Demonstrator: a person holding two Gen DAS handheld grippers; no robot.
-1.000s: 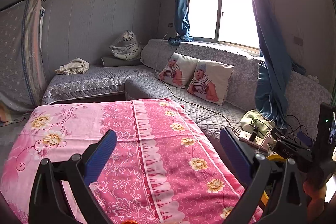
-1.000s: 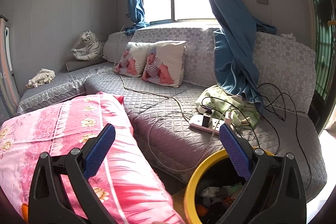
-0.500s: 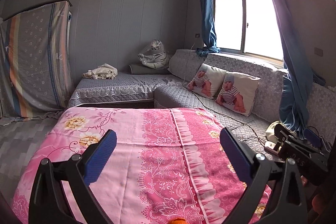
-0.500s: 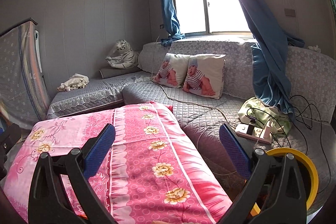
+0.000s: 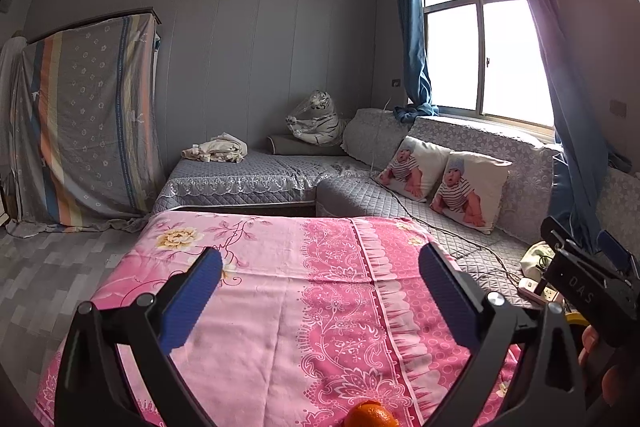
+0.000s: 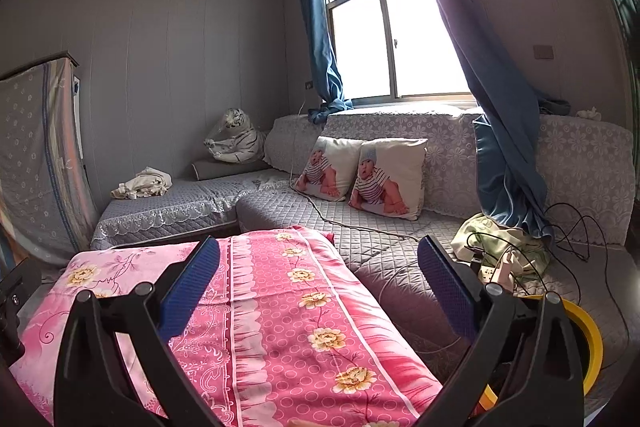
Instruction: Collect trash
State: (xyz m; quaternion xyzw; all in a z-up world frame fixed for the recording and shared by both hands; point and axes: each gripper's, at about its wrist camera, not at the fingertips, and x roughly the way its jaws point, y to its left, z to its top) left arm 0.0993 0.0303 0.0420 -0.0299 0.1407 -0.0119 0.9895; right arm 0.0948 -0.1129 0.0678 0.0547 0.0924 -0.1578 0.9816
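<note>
My left gripper (image 5: 320, 291) is open and empty, held above a table covered with a pink floral cloth (image 5: 280, 307). An orange (image 5: 370, 414) lies on the cloth at the bottom edge, just in front of the left gripper. My right gripper (image 6: 318, 287) is open and empty above the right part of the same cloth (image 6: 280, 315). A yellow-rimmed trash bin (image 6: 584, 339) stands low at the right, mostly behind the right finger; its contents are hidden. The right gripper's body shows at the right edge of the left wrist view (image 5: 580, 283).
A grey corner sofa (image 6: 360, 227) wraps behind and right of the table, with two baby-print pillows (image 6: 364, 175), a plush tiger (image 6: 236, 139), crumpled cloth (image 6: 140, 185), a power strip with cables (image 6: 500, 271) and blue curtains (image 6: 500, 107). A covered cabinet (image 5: 88, 127) stands left.
Both grippers have swung left, away from the trash bin and back over the pink cloth. The orange has come into the left wrist view. Both stay open.
</note>
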